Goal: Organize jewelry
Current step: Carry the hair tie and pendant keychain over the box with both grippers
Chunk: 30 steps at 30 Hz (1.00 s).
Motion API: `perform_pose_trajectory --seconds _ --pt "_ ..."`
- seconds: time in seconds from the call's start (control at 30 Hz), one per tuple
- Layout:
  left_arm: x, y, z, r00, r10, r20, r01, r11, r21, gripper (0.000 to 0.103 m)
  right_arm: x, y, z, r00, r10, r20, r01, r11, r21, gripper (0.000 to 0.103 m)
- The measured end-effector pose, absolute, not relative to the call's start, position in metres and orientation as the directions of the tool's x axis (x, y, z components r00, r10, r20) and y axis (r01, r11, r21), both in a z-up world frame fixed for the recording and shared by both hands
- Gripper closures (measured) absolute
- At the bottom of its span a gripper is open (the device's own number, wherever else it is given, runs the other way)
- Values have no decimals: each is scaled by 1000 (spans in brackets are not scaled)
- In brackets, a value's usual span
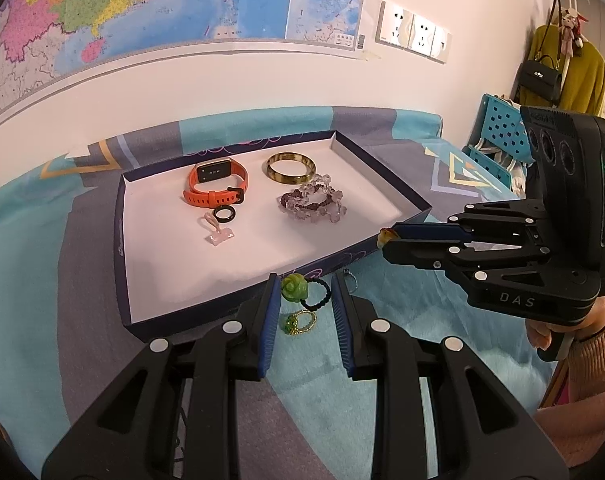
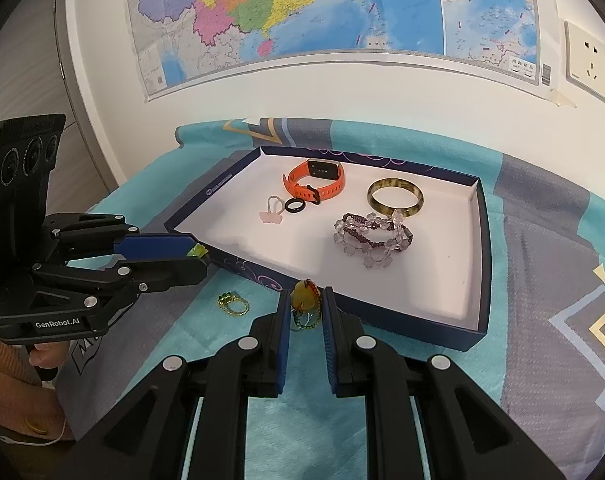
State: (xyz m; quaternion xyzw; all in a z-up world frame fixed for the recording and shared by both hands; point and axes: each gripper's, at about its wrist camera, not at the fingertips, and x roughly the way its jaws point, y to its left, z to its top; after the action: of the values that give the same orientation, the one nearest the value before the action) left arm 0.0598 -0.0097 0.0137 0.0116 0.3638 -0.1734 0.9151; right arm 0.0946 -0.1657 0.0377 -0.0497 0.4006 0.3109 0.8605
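My left gripper (image 1: pixel 304 286) is shut on a green rose ring (image 1: pixel 293 288) with a black beaded band, held just in front of the tray's near wall. The ring also peeks from the left gripper's (image 2: pixel 201 255) tip in the right wrist view. My right gripper (image 2: pixel 306 295) is shut on an amber pendant (image 2: pixel 302 301); its cord and green beads hang below. A gold and green ring (image 1: pixel 298 322) (image 2: pixel 232 305) lies on the cloth. The dark blue tray (image 1: pixel 120 216) (image 2: pixel 480 264) holds an orange watch (image 1: pixel 216 184), amber bangle (image 1: pixel 290 168), crystal bead bracelets (image 1: pixel 314 202), black ring (image 1: pixel 224 214) and pink charm (image 1: pixel 218 236).
A teal and grey patterned cloth (image 2: pixel 542 248) covers the table. A wall map (image 2: pixel 302 8) and sockets (image 1: pixel 412 32) are behind. A blue perforated rack (image 1: pixel 502 136), hanging bags and clothes stand at the right. A person's hand (image 1: pixel 558 328) in a pink sleeve holds the right gripper (image 1: pixel 386 238).
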Motion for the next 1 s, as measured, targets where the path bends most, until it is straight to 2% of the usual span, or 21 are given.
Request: perform_pose_trajectory --seconds 1.0 --pt "78 -1 17 698 -287 -656 288 951 -111 77 115 -164 45 506 498 -704 -565 808 166 89"
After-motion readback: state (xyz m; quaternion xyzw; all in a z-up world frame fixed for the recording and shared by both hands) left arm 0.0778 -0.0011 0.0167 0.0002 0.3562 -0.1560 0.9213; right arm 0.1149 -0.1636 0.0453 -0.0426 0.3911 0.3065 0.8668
